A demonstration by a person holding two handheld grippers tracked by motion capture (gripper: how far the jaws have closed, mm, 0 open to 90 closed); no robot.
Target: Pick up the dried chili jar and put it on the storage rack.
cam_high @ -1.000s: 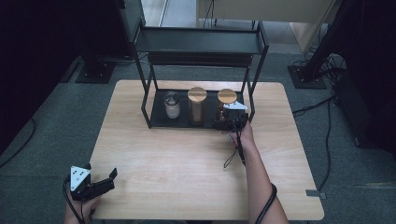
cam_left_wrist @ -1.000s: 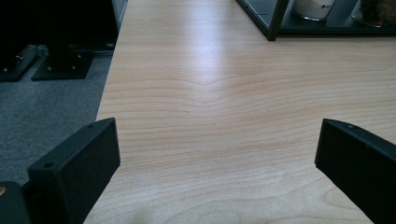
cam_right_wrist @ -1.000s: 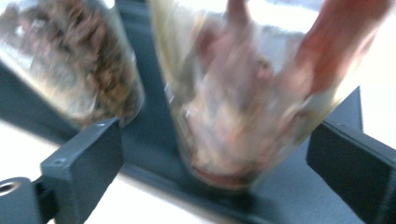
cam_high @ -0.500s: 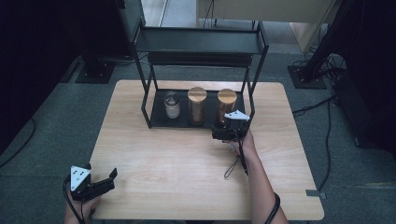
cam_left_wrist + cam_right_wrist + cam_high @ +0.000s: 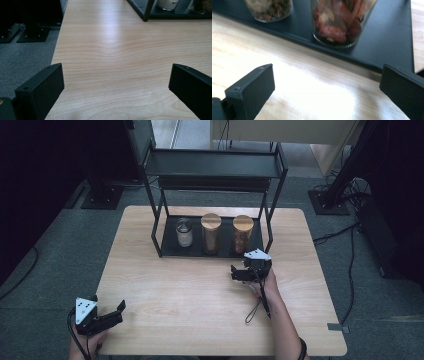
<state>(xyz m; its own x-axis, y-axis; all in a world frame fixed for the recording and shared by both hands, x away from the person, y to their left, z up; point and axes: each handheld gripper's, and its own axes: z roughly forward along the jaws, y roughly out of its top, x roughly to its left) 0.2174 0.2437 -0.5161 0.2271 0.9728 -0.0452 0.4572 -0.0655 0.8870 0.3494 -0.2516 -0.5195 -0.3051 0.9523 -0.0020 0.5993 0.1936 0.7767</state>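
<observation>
Light wooden table (image 5: 200,290) on grey carpet (image 5: 60,255); both tools, left (image 5: 112,312) and right (image 5: 239,273), gape wide, empty.

3 jars (image 5: 211,233), 1 rack (image 5: 215,164), 1 table (image 5: 200,295), 2 hand-held grippers (image 5: 239,273).

A two-tier rack (image 5: 274,172) is standing at the 12 o'clock side of the table (image 5: 175,290). Three jars are sitting in a row on its lower shelf (image 5: 252,251): a short jar (image 5: 184,232) at 9 o'clock, a middle jar (image 5: 211,233) just beside it, and a right jar (image 5: 242,233) at 3 o'clock. The right gripper (image 5: 239,273) is sitting just at 6 o'clock of the right jar, apart from it. The left gripper (image 5: 116,312) is lying well apart, at the table's 7 o'clock corner.
</observation>
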